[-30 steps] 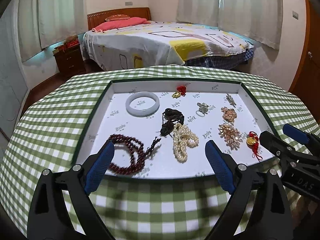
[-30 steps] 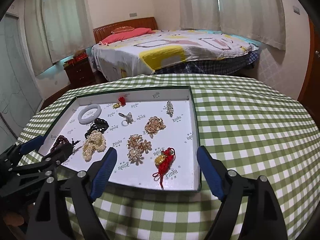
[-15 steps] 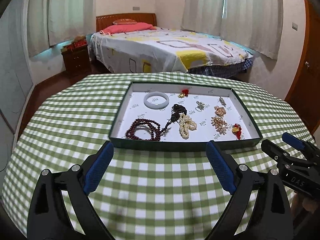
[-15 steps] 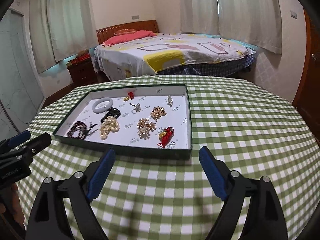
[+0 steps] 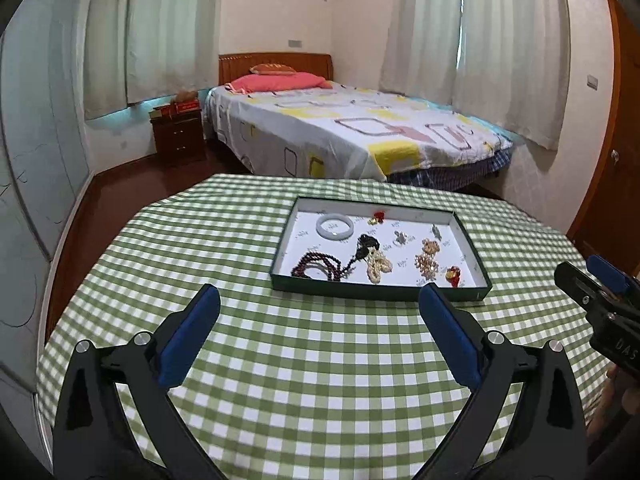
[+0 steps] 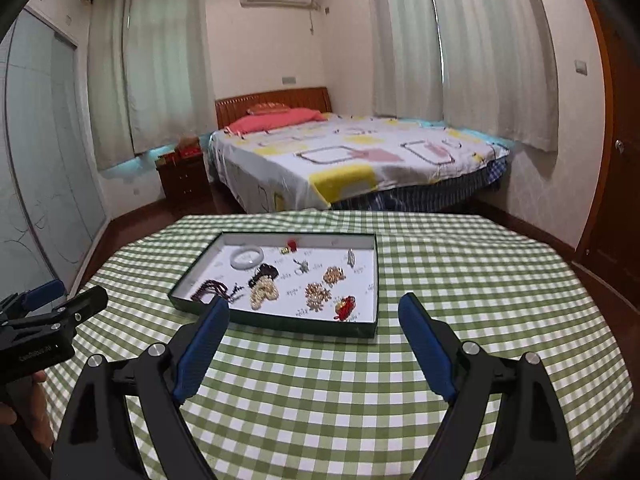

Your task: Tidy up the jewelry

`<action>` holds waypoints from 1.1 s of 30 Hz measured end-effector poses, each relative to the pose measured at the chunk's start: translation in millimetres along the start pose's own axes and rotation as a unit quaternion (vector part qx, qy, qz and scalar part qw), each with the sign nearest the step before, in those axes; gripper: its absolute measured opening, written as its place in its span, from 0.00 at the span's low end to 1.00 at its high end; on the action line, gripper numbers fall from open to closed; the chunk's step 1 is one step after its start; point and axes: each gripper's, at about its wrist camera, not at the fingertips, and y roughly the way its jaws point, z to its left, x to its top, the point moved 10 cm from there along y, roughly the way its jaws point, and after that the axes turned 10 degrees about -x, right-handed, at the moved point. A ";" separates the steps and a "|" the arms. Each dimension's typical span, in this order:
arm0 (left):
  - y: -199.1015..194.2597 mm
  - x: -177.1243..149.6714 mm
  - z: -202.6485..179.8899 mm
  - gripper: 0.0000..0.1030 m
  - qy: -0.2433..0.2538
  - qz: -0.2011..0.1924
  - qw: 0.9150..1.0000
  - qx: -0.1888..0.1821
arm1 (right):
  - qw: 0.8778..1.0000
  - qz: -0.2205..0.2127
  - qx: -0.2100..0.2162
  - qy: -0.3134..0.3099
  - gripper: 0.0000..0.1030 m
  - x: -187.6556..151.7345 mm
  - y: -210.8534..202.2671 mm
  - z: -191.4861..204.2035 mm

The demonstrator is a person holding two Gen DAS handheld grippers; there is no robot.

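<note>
A dark green tray (image 5: 376, 293) (image 6: 280, 322) with a white floor sits on the checked table. In it lie a pale bangle (image 5: 335, 227) (image 6: 247, 257), dark red beads (image 5: 316, 267) (image 6: 212, 290), a pearl strand (image 5: 377, 266) (image 6: 264, 294), gold brooches (image 5: 427, 262) (image 6: 318, 296) and a red-and-gold charm (image 5: 453, 274) (image 6: 346, 306). My left gripper (image 5: 320, 320) is open and empty, well short of the tray. My right gripper (image 6: 314, 328) is open and empty, just before the tray's near wall.
The round table carries a green-and-white checked cloth (image 5: 300, 360) (image 6: 460, 280). Behind it stand a bed (image 5: 352, 132), a wooden nightstand (image 5: 178, 134) and curtained windows. A wooden door (image 5: 616, 160) is at the right.
Both grippers have pulled back and up from the tray, which now looks smaller and farther. Both stay open and empty. The jewelry has not moved.
</note>
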 end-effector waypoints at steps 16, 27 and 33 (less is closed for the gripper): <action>-81.7 18.1 -10.9 0.96 0.015 -0.057 0.998 0.000 | 0.999 -0.047 -0.002 -0.005 0.82 16.6 -63.1 -12.9; -99.7 19.0 -13.8 0.96 0.015 -0.072 0.997 -0.004 | 0.998 -0.063 0.000 -0.006 0.82 21.1 -75.5 -14.2; -101.9 18.7 -13.6 0.96 0.013 -0.075 0.997 -0.006 | 0.998 -0.063 -0.001 -0.006 0.82 20.6 -76.0 -14.5</action>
